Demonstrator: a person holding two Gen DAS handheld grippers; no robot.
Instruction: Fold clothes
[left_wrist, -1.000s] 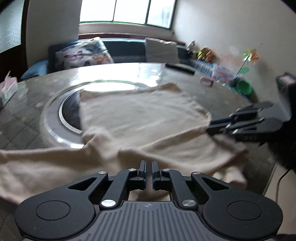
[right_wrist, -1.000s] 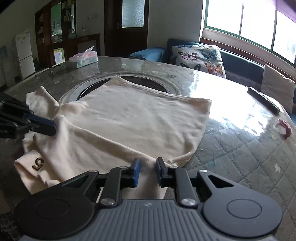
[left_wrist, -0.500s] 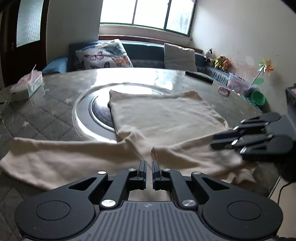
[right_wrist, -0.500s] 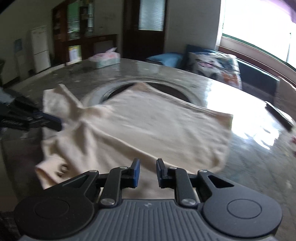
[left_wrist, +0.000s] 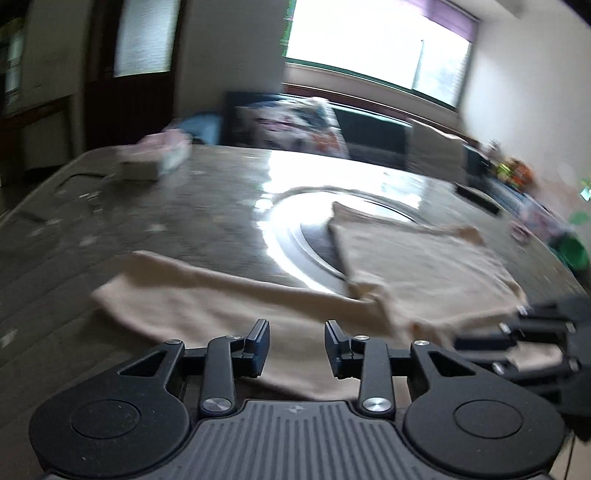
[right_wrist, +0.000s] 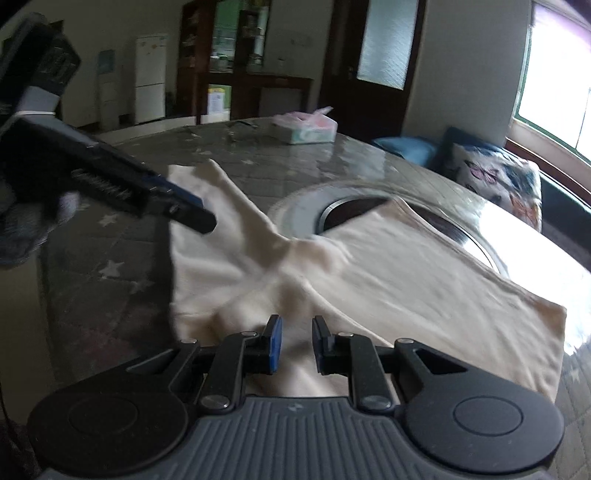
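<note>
We are folding a cream shirt (right_wrist: 388, 280) that lies on the round table (right_wrist: 110, 236). It fills the middle of the right wrist picture. Its flat body reaches to the right edge, and one long sleeve (left_wrist: 207, 291) runs off to the left in the left wrist picture.

The job has only just begun, we think. The body lies mostly smooth and flat, partly over the shiny ring (left_wrist: 291, 236) in the middle of the table. The sleeve sticks straight out and is not folded in yet. Near the bottom of both pictures the cloth is bunched up. So the sleeves and the big folds are still left to do.

Our left gripper (left_wrist: 297, 345) sits at the bottom middle of its picture. Its jaws are opening now, and the cloth lies under the gap, not pinched. Our right gripper (right_wrist: 297, 343) has its jaws close together with a small gap. The cloth shows through that gap, but the picture is blurry, so we cannot tell if it is pinching the shirt.

A second ago the left jaws were almost touching, and now they stand well apart. Both cameras have swung around too. The left one looked at the window and sofa (left_wrist: 369, 129) straight on, and now the dark door (left_wrist: 140, 55) shows at the upper left. The tissue box (right_wrist: 306, 129) now sits at the upper middle of the right wrist picture. The sleeve looks stretched out longer than before.
</note>
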